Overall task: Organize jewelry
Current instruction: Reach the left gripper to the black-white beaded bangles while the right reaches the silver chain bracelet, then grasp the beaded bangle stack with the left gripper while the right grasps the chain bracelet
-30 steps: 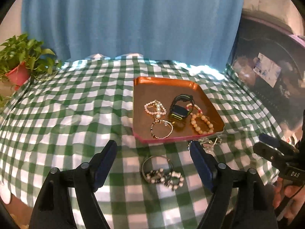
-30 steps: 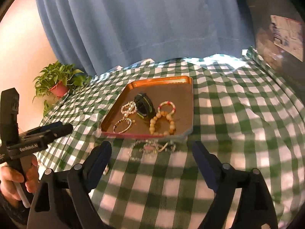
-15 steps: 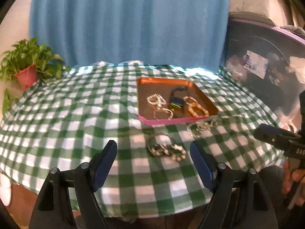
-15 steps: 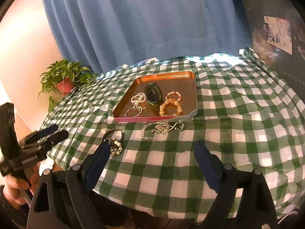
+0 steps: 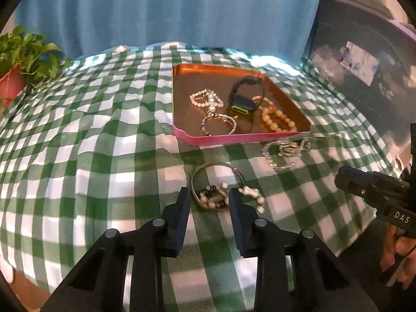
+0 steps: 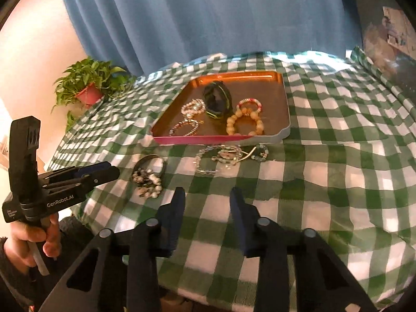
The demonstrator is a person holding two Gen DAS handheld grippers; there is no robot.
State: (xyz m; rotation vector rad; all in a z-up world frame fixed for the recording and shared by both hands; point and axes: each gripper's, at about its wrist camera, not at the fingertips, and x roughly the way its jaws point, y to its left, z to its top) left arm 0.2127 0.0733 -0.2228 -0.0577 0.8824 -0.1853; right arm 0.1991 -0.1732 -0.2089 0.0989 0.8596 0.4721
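On the green-and-white checked surface [image 5: 78,156], the left claw [image 5: 208,197] is closing around a silver bangle with beads [image 5: 221,184] at 6 o'clock of the copper tray [image 5: 182,130], while the right claw [image 6: 206,197] is closing on nothing.

tray [image 5: 213,139] ahead, bare cloth [image 5: 91,135] left

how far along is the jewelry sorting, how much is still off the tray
Done: the tray already holds several bracelets and a watch. In hand: the left gripper is closing around the beaded bangle on the cloth; whether its fingers press it yet is unclear. Left: that bangle and the tangled chain bracelets beside the tray; the closing right gripper is empty.
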